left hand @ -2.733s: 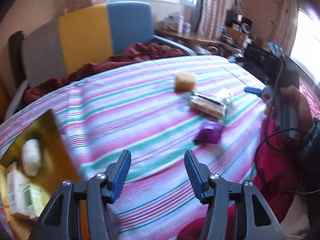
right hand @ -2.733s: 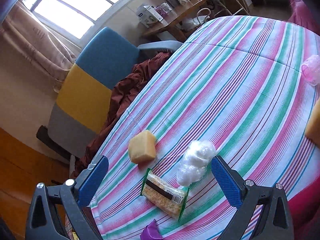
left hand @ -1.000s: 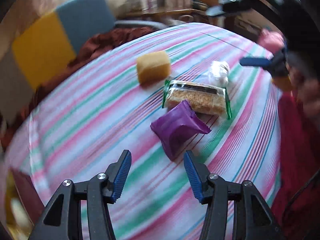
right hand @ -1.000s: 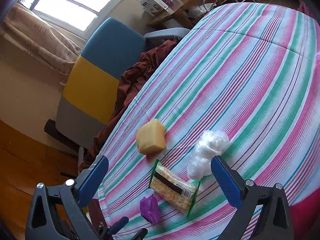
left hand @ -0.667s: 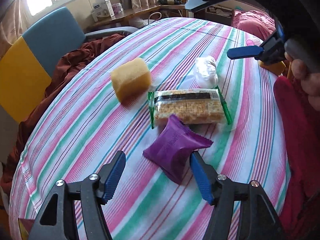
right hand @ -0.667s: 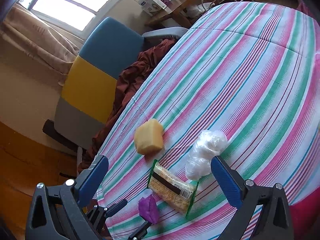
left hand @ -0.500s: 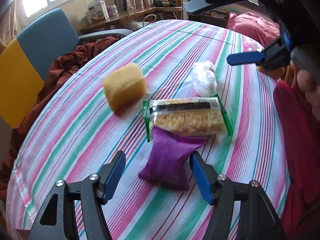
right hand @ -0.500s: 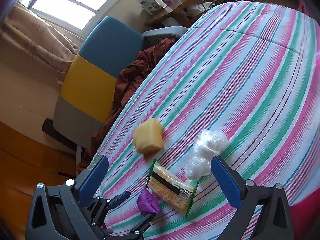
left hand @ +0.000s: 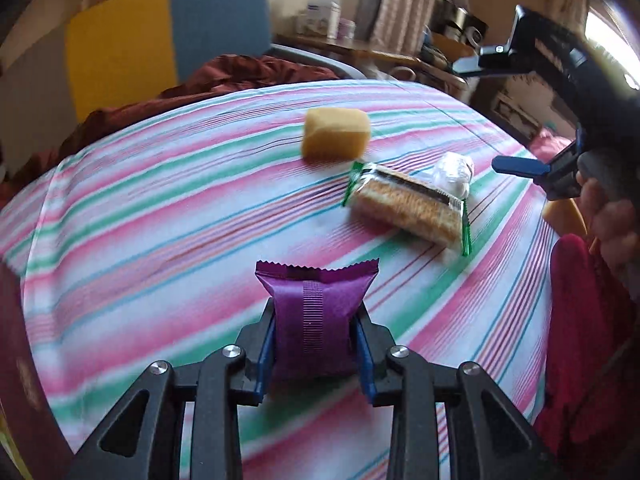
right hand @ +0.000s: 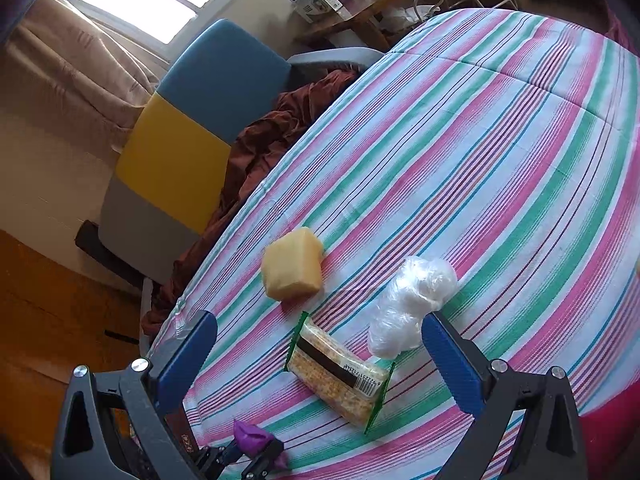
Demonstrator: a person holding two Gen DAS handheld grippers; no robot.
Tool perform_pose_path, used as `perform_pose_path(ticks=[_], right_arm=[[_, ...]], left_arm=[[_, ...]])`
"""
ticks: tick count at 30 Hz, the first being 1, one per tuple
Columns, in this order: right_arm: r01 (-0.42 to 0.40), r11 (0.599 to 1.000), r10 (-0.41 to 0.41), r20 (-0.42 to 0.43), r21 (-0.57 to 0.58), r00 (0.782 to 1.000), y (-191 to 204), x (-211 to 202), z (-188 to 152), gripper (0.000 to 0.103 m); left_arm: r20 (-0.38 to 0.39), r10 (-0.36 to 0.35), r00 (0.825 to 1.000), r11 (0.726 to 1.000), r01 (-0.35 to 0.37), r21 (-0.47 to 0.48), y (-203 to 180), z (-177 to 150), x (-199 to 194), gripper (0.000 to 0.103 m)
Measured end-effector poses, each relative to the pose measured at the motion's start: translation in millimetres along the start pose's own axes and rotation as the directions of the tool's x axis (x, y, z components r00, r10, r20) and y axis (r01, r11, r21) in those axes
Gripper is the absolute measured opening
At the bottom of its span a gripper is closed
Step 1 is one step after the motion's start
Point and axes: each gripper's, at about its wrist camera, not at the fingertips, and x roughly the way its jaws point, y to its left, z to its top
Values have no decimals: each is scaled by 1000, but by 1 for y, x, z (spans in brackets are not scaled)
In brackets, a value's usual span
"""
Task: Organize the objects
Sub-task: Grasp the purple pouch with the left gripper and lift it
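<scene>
My left gripper [left hand: 316,332] is shut on a purple snack packet [left hand: 316,312] and holds it above the striped tablecloth [left hand: 160,208]. The packet also shows small in the right wrist view [right hand: 250,440]. A yellow sponge [left hand: 336,138], a green-edged cracker pack [left hand: 408,210] and a clear plastic bundle [left hand: 454,172] lie on the cloth beyond it. My right gripper [right hand: 320,352] is open and empty, hovering above the cracker pack [right hand: 338,374], with the sponge [right hand: 292,264] and the plastic bundle [right hand: 412,308] ahead of it.
A blue, yellow and grey chair [right hand: 188,132] with a dark red cloth [right hand: 272,136] stands past the table's far edge. A cluttered side table [left hand: 360,48] stands behind. A yellow object [left hand: 560,216] sits by the right hand.
My left gripper closed on the purple packet and lifted it off the cloth, away from the cracker pack. The right gripper has stayed open in about the same place.
</scene>
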Motion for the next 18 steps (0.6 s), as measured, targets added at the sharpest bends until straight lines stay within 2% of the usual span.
perform_pose_path(ticks=[2,6,9,12,16,18], right_arm=[[16,1000,-16,-16,-18,1000,3,3,-1,103],[51,998,-55,-76,-49,996,8,15,-4,103],[72,993,-86,-143,-96,986,18,31,-7,103],[102,981,-131,-176,-165,976,37,48,-4,103],[153,956,-192,-140,-249,971,71,76,13,103],[190,939,-236,-136,-286,962,84,99,21,103]], left_arm=[[23,-22,1000,999,23,-39,7,-10,-5,33],[31,-33,999,999,34,-33,7,-12,-4,33],[39,-44,998,998,45,-37,6,-11,-1,33],[45,-49,998,998,51,-37,6,-12,-1,33],[54,-49,997,998,51,-35,5,-14,-2,33],[57,-53,997,998,55,-38,6,-14,-2,33]])
